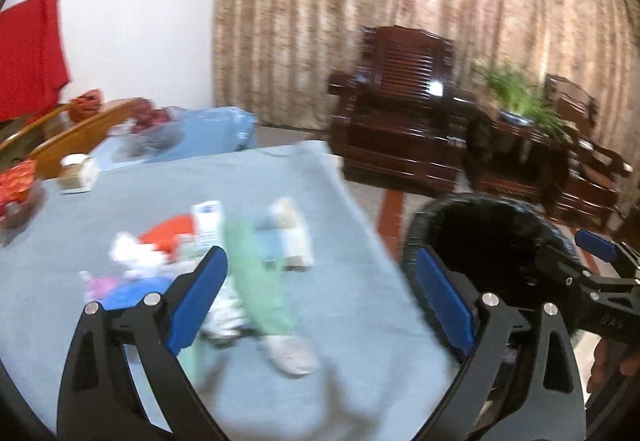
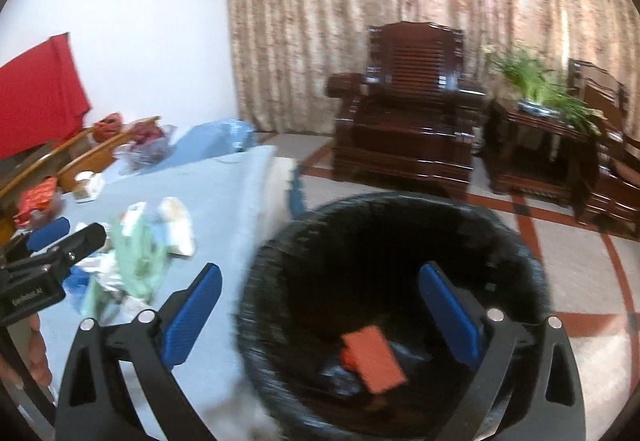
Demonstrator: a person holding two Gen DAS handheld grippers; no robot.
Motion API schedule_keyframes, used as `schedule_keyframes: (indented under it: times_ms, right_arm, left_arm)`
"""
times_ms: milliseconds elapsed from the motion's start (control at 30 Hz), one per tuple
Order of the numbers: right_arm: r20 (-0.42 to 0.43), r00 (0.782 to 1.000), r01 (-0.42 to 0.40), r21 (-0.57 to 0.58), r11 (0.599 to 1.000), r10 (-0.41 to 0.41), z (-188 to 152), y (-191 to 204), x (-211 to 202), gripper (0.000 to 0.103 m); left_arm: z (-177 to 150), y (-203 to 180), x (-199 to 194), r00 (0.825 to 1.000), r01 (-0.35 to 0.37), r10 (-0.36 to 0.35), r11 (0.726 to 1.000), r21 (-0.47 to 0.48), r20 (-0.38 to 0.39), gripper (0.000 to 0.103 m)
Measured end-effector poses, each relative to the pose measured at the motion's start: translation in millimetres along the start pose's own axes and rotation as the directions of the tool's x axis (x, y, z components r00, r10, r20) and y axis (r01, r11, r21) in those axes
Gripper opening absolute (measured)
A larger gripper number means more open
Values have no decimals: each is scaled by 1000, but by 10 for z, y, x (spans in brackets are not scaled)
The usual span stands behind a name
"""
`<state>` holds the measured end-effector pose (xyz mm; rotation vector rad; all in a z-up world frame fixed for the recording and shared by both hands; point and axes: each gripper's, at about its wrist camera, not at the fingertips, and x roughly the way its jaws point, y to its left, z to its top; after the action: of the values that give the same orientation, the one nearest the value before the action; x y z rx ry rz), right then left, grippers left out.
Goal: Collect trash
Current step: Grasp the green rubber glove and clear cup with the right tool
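Patterned curtains (image 1: 400, 1) and dark wooden armchairs (image 2: 404, 113) back a table (image 1: 360, 321) spread with a pale blue cloth. On the cloth lies a blurred heap of trash (image 1: 224, 261): a long green wrapper (image 1: 256, 289), a small white carton (image 1: 208, 225), something red (image 1: 172, 237), crumpled white paper (image 1: 132, 253) and a pale packet (image 1: 292, 237). Just off the table's edge stands a black bin (image 2: 400, 233), with a red-orange box (image 2: 376, 357) already inside.

The left gripper (image 1: 320, 293) hangs over the heap with its jaws spread wide and nothing between them. The right gripper (image 2: 320, 313) hovers above the bin's mouth, also wide and empty.

These scraps look light and soft or thin-walled, so they should crush easily and may slide on the cloth. The green wrapper seems best pinched across its middle, where it is narrow; the carton by its flat sides.
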<state>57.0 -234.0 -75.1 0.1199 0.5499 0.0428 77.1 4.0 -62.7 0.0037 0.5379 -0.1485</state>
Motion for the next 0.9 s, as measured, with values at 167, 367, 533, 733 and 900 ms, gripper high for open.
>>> schedule_keyframes:
  times_ms: [167,367,533,733,900]
  right_arm:
    - [-18,995,-104,-40,994,103,9,483,200,97]
    - [-42,983,-183,-71,981,181,-47,982,446,96]
    - [-83,973,-224,-100,970,216,-198,1327,661,93]
    - [-145,961,-255,-134,958,236,-344,1609,902,81]
    - [-188,951,-274,-151,950,245,-412,1743,1049,71]
  left_arm:
    - [-66,443,-149,994,-106,106,994,-21,12,92]
    - [-204,781,-206,984,-176,175,984,-39,-7,92]
    - [-332,1009,-207,978,-206,206,978,-37,-12,92]
    - [-472,1184,-143,975,-221,219,974,-54,-33,92]
    - [-527,1260,-117,974,-224,222,972,-68,-39,92]
